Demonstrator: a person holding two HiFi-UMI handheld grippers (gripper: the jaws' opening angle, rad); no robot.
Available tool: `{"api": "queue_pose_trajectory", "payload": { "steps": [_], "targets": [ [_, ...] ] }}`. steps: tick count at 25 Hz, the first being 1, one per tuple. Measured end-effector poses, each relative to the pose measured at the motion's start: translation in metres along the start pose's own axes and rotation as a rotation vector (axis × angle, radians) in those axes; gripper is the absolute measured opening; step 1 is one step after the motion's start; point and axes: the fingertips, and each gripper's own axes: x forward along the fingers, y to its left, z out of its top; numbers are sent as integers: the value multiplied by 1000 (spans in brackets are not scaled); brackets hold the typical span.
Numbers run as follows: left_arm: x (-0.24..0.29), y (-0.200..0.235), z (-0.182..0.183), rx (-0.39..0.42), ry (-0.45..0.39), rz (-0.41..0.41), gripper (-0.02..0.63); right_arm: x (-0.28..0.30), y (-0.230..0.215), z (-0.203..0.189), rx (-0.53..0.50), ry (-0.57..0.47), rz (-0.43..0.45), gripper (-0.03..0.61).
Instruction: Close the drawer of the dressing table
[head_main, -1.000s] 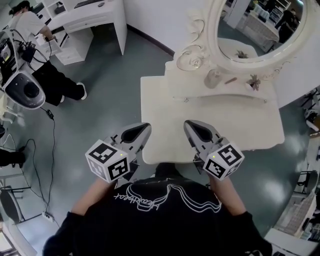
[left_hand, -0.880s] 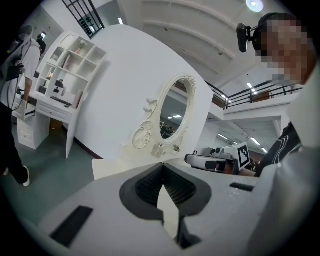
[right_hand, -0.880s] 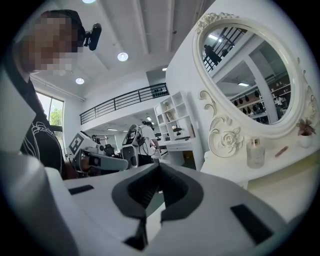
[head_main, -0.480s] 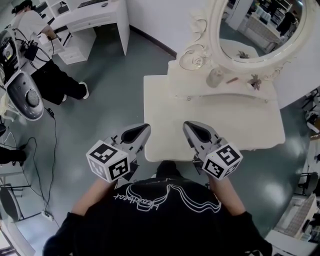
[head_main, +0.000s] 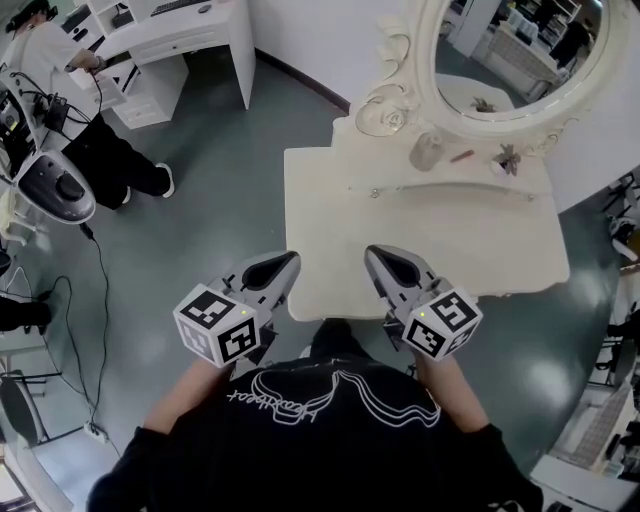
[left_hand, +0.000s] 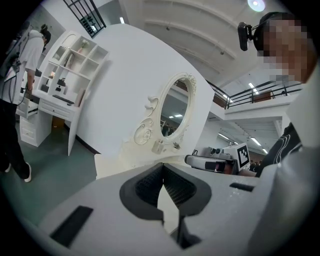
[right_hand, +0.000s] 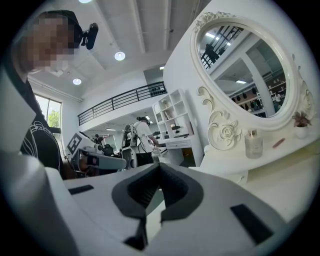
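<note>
The cream dressing table (head_main: 450, 250) stands in front of me with its oval mirror (head_main: 520, 50) at the back. A raised shelf carries a small knob (head_main: 373, 193). No drawer front below the tabletop shows in any view. My left gripper (head_main: 288, 260) hovers at the table's near left corner, jaws shut and empty (left_hand: 162, 172). My right gripper (head_main: 373, 253) hangs over the near edge, also shut on nothing (right_hand: 159, 167). The mirror (right_hand: 245, 65) and a glass bottle (right_hand: 253, 143) lie ahead of it.
On the shelf stand a glass bottle (head_main: 425, 152), a pink stick (head_main: 461, 156) and a small plant (head_main: 503, 160). A person (head_main: 70, 90) works at a white desk (head_main: 180, 30) at the far left. A cable (head_main: 100, 300) trails over the grey floor.
Both grippers hold their places at the table's near edge. Only the head view has shifted slightly.
</note>
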Motion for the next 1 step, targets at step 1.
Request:
{"api": "queue_pose_trajectory", "payload": {
  "steps": [1],
  "targets": [
    [0,0,-1,-1,1,1,3,-1,0,-2,3,1,-2,3]
  ]
}}
